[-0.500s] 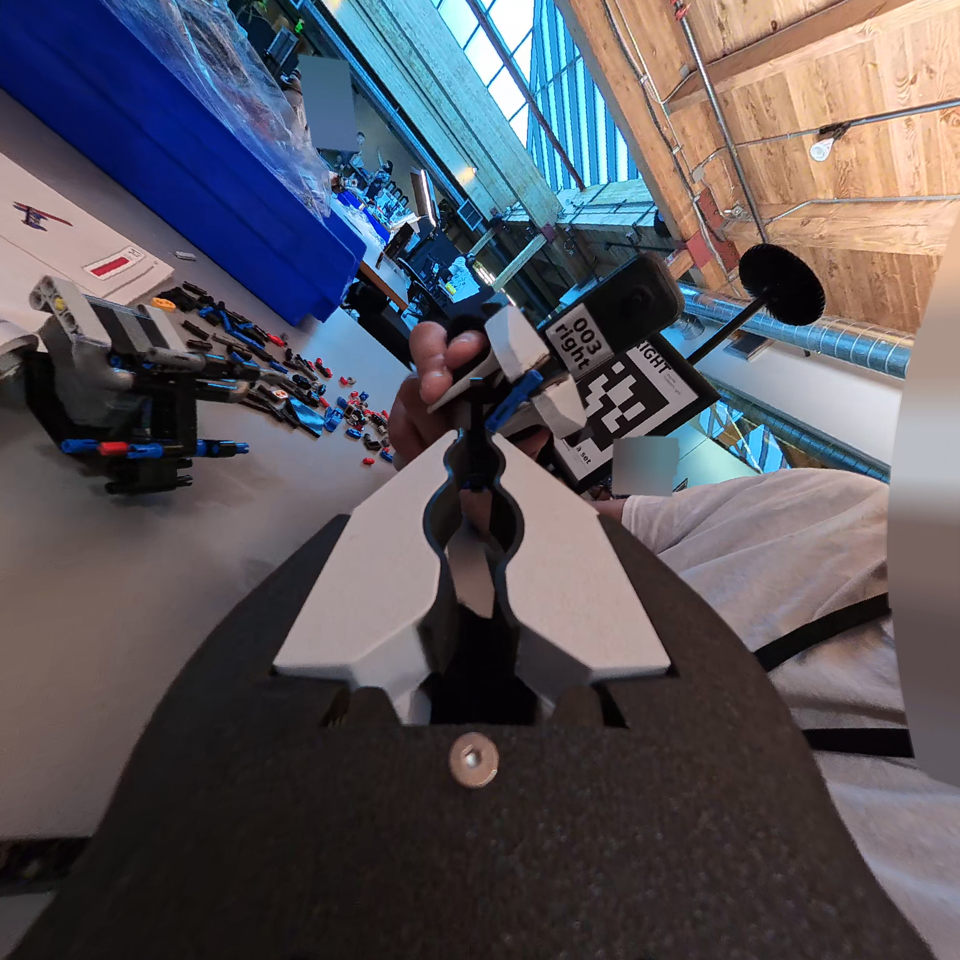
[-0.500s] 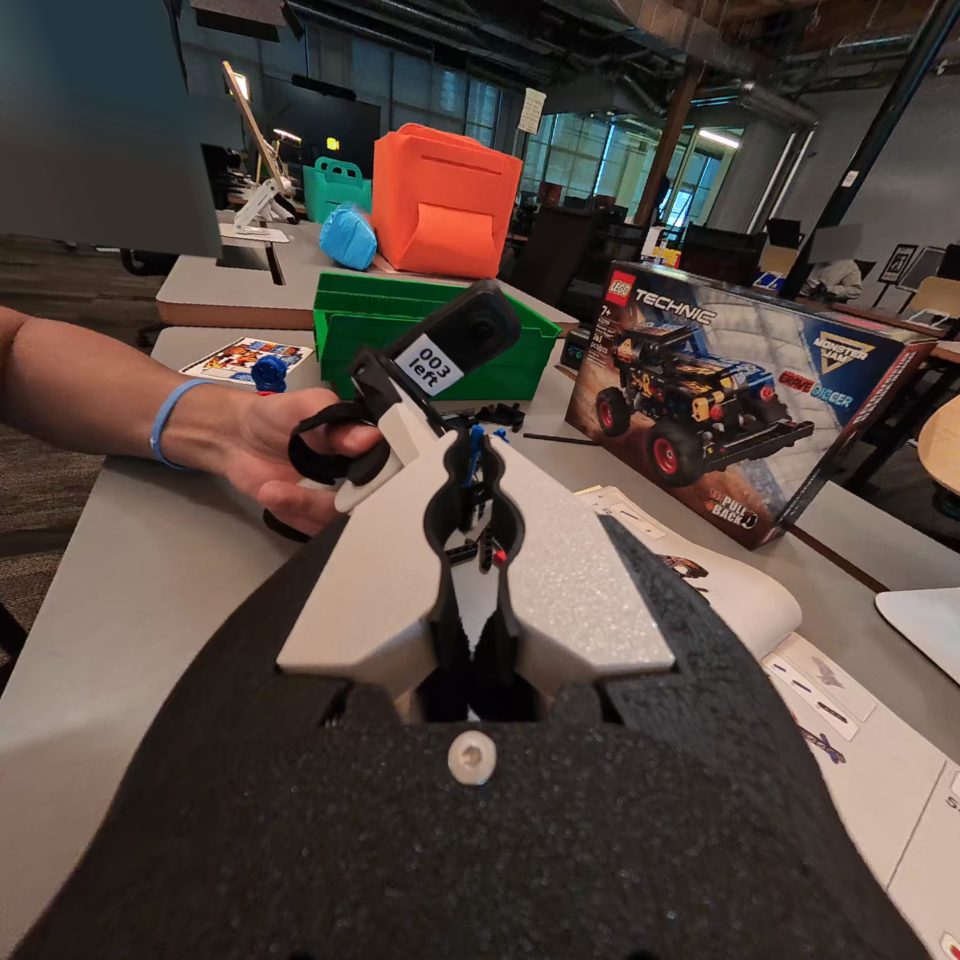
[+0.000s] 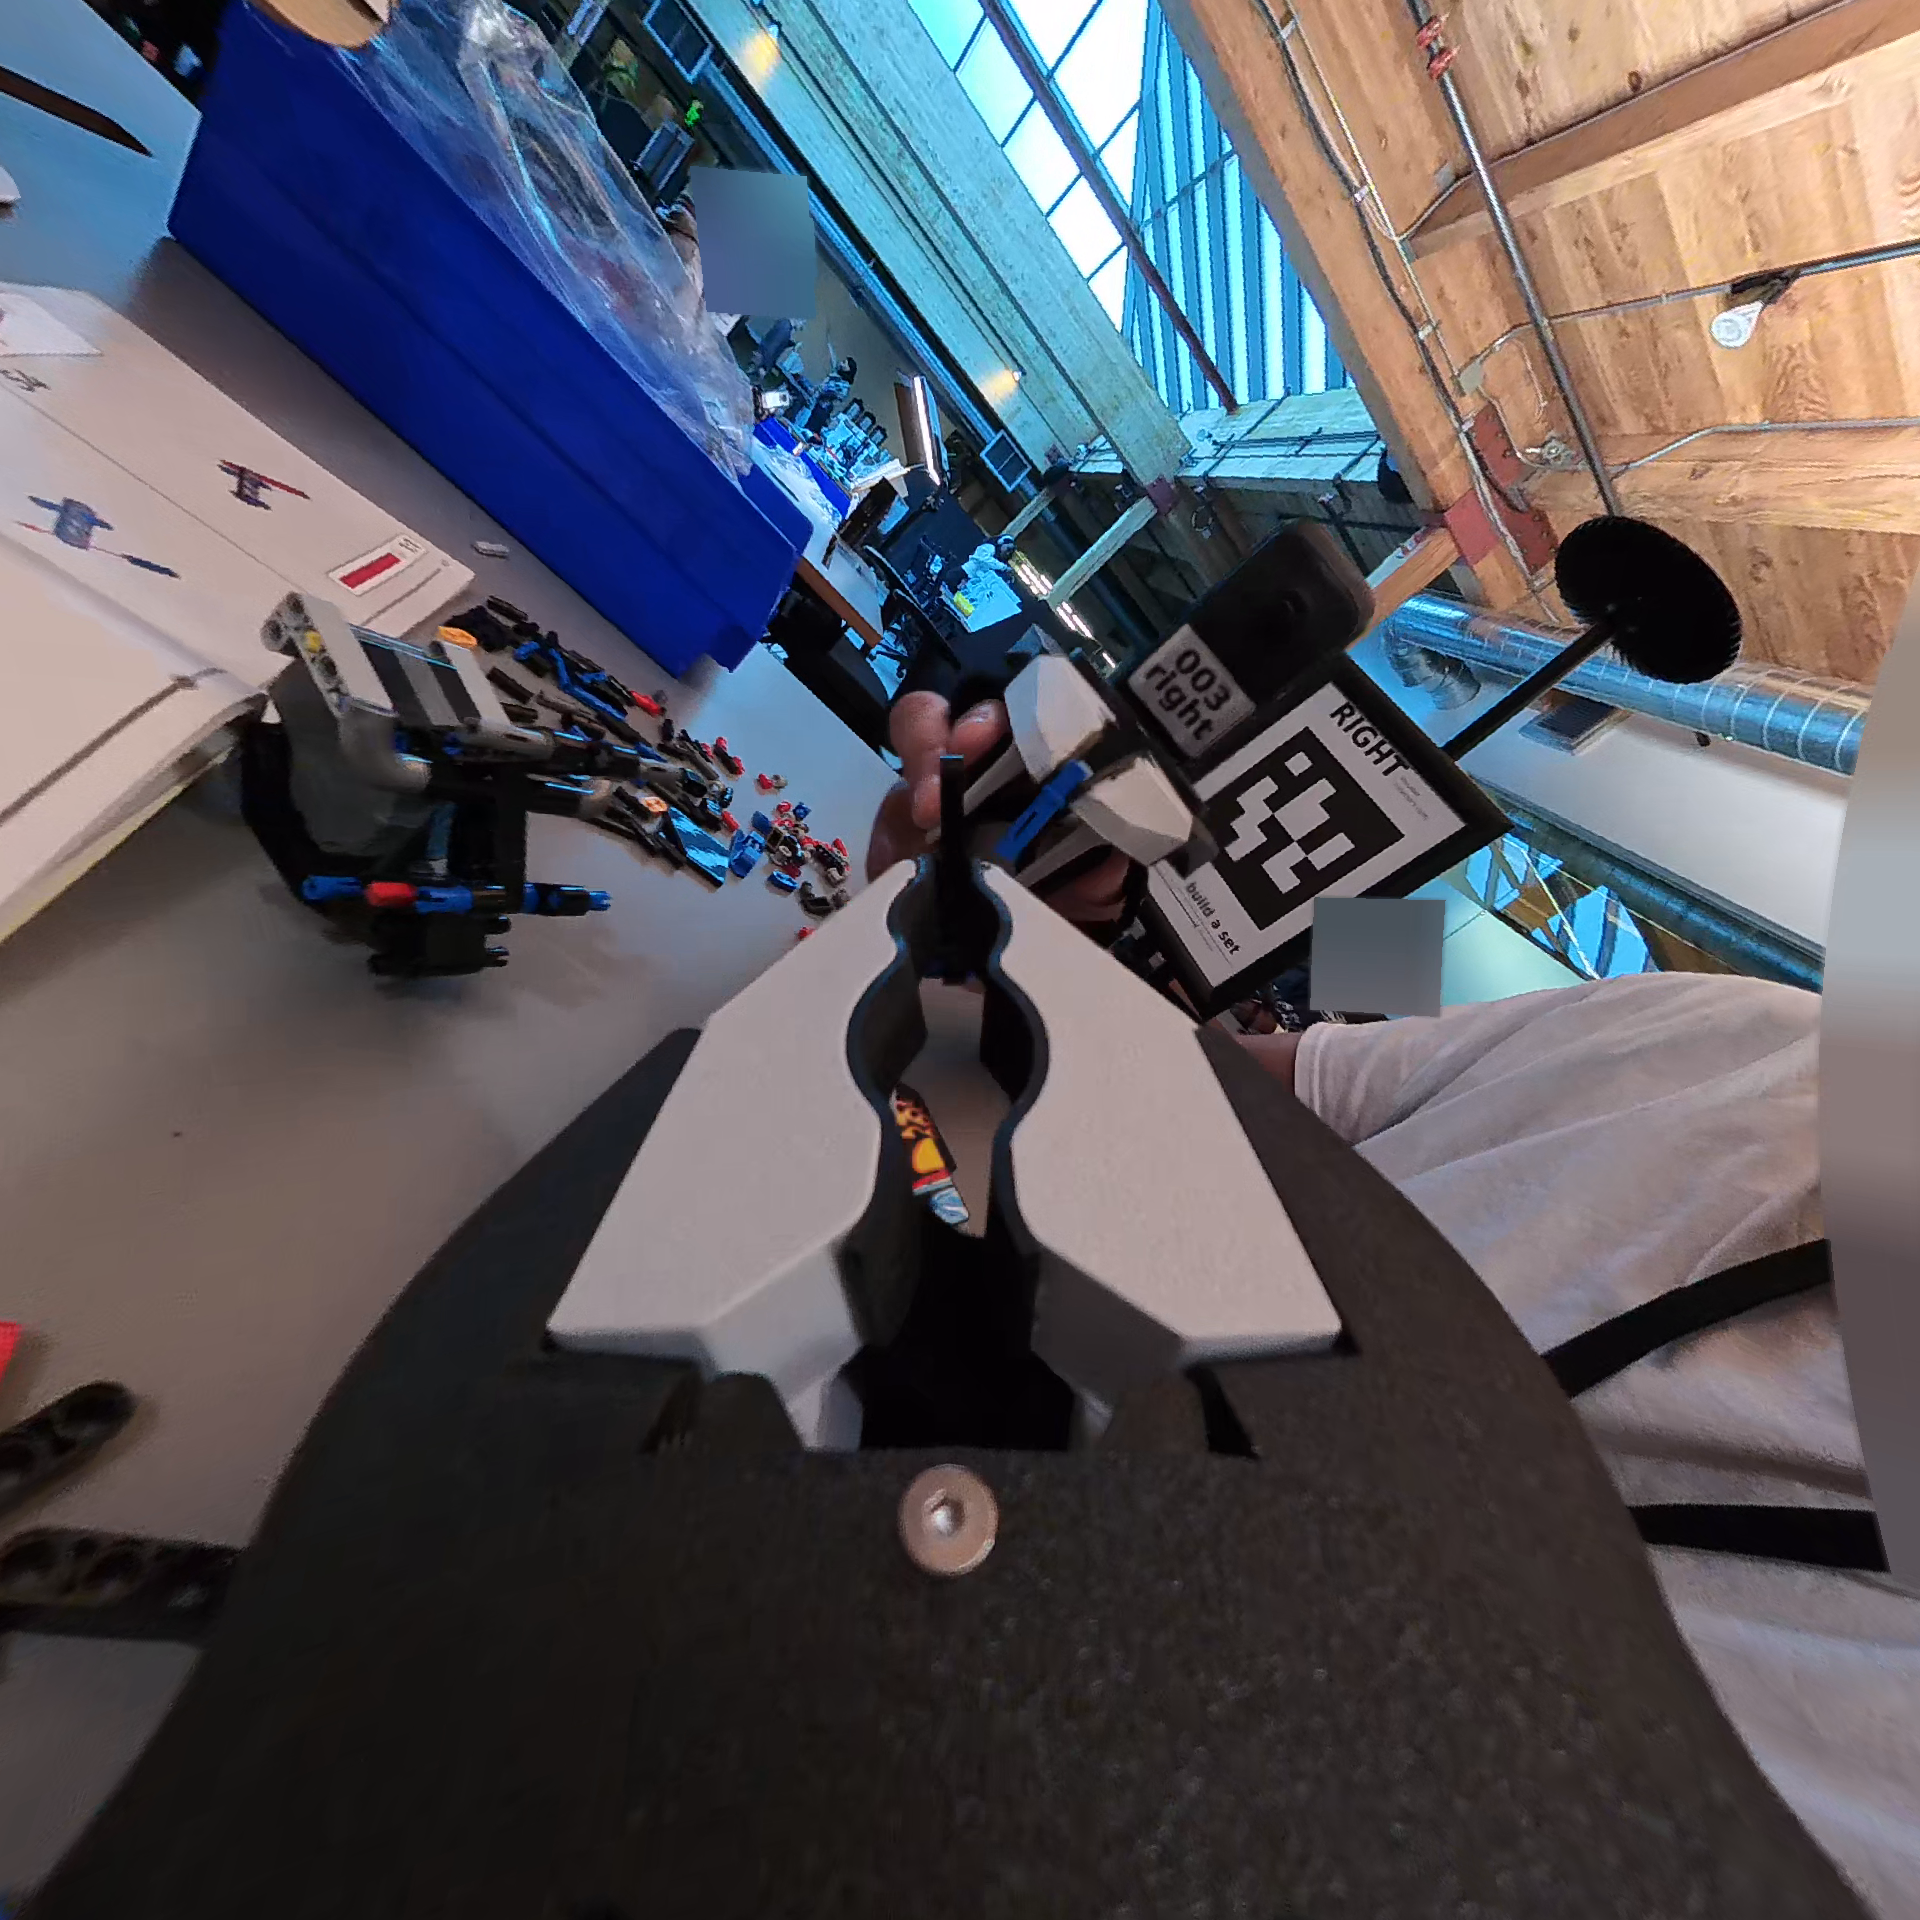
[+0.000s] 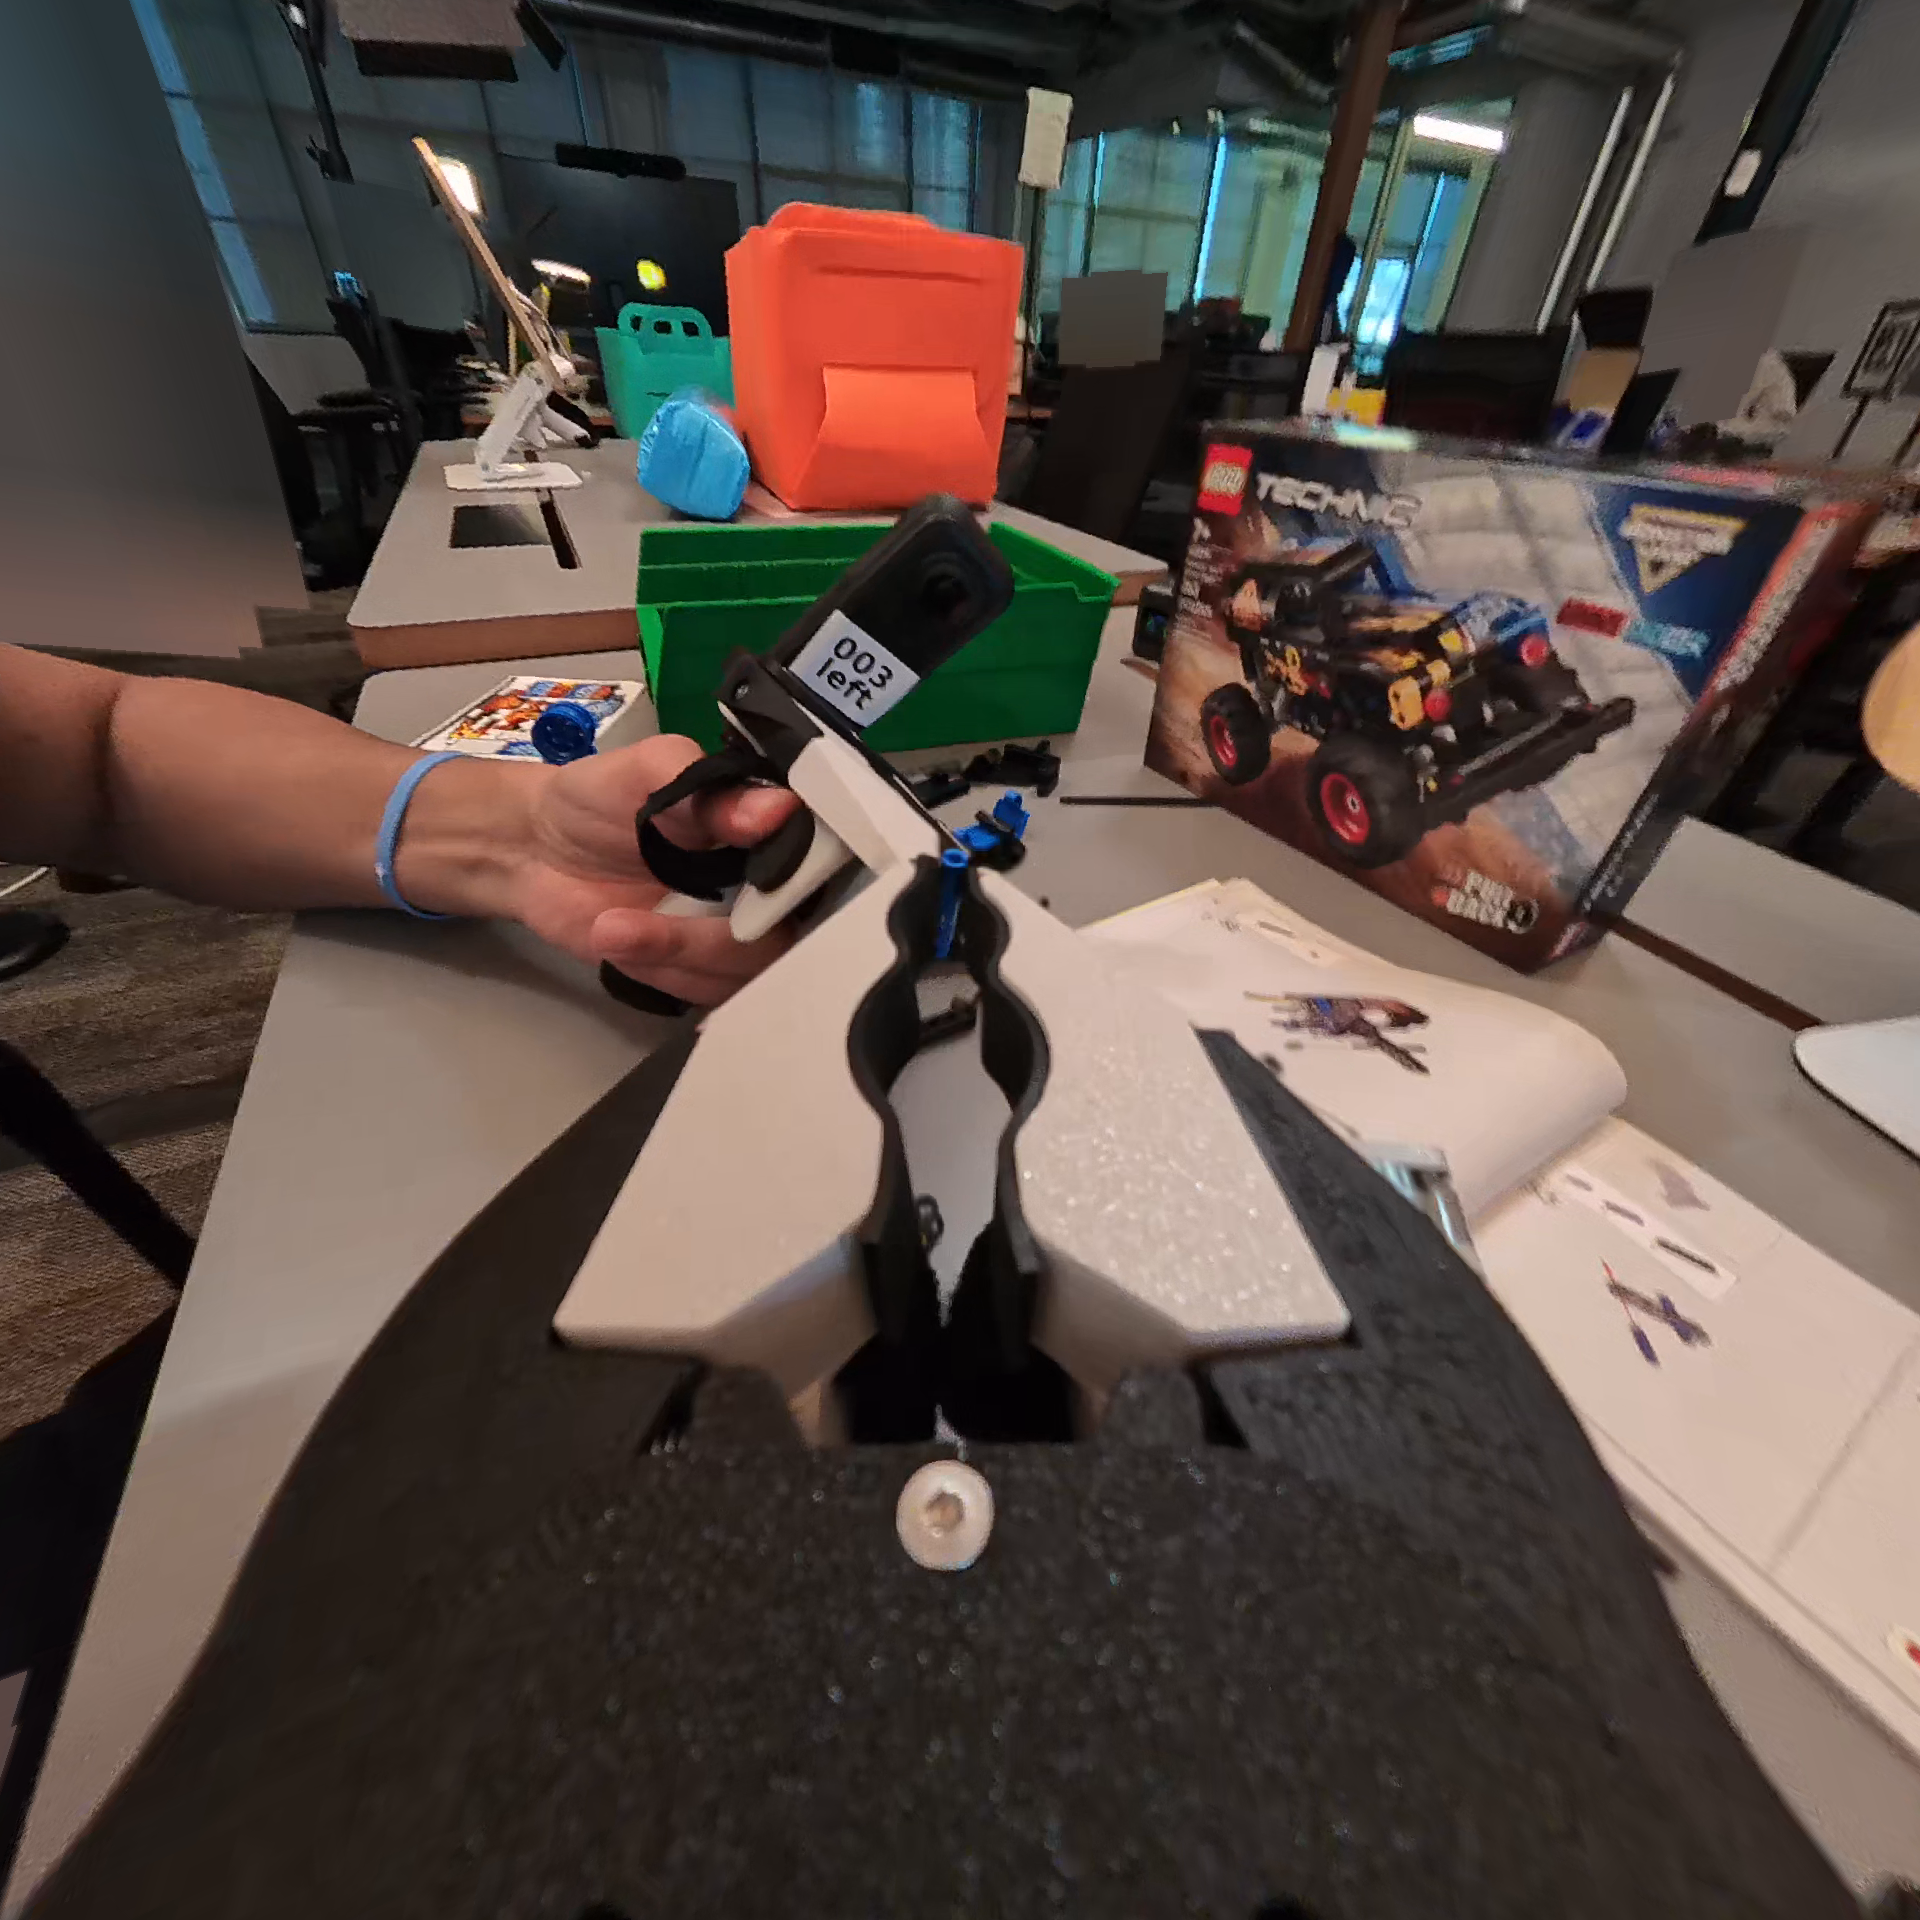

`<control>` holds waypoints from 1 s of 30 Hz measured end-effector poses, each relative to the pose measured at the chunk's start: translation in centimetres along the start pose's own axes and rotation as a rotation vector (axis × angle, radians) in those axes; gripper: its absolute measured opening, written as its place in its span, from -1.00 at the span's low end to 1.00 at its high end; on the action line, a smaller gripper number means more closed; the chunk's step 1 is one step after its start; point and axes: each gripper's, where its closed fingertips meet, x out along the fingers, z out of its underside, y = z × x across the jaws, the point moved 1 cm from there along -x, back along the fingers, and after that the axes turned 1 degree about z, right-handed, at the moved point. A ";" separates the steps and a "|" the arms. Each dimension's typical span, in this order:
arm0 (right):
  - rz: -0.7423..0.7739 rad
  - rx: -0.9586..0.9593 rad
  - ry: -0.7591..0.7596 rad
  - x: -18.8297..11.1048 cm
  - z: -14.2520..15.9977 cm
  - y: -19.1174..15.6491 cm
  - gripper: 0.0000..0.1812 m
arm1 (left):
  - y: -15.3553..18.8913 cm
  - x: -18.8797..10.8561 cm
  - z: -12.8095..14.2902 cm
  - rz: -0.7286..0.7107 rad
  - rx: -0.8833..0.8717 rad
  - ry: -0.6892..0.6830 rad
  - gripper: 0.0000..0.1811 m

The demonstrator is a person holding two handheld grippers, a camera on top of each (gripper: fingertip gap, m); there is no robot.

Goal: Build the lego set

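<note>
Lego chassis (image 3: pixel 405 800), the half-built grey, black and blue one, sits on the grey table (image 3: pixel 208 1122) off to the left in the left wrist view, right by the open instruction booklet (image 3: pixel 135 582). Loose pieces (image 3: pixel 707 790) in black, blue and red are scattered just past it, with a blue bin (image 3: pixel 488 384) behind.

Both tools are up in the air, tip to tip. The left gripper (image 3: pixel 948 904) has its fingers clenched on a thin black axle (image 3: pixel 950 831) that sticks up out of the tips. The right gripper (image 4: pixel 948 894) is pinching a small blue pin (image 4: pixel 948 899) between its fingers. In the left wrist view the blue pin (image 3: pixel 1039 810) shows at the right gripper's tips, just beside the axle; can't tell if they actually touch.

From the right wrist view you also get the Lego box (image 4: pixel 1475 686) standing on the table, a green bin (image 4: pixel 873 634) and an orange box (image 4: pixel 873 353) behind it.
</note>
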 end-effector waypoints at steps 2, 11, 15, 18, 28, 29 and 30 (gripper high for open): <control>0.026 -0.004 -0.073 -1.5 0.7 0.7 -0.97 | -0.5 -0.1 0.1 -0.045 0.041 -0.017 -0.99; 0.482 0.192 -0.402 -12.1 9.9 -0.3 -0.97 | -1.0 0.0 0.4 -0.189 0.266 -0.078 -0.98; 0.652 0.229 -0.374 -15.6 10.9 -2.5 -0.97 | -0.7 0.1 0.4 -0.179 0.269 -0.075 -0.99; 0.765 0.155 -0.350 -17.6 11.2 -3.4 -0.97 | -0.8 0.3 0.7 -0.173 0.266 -0.087 -0.99; 0.846 0.221 -0.348 -19.9 13.4 -3.1 -0.97 | -0.7 0.5 1.2 -0.180 0.298 -0.114 -0.99; 0.853 0.215 -0.351 -20.1 13.4 -3.0 -0.97 | -0.8 0.5 1.1 -0.181 0.297 -0.111 -0.99; 0.853 0.211 -0.354 -20.2 13.4 -3.1 -0.97 | -0.8 0.5 1.2 -0.180 0.294 -0.113 -0.99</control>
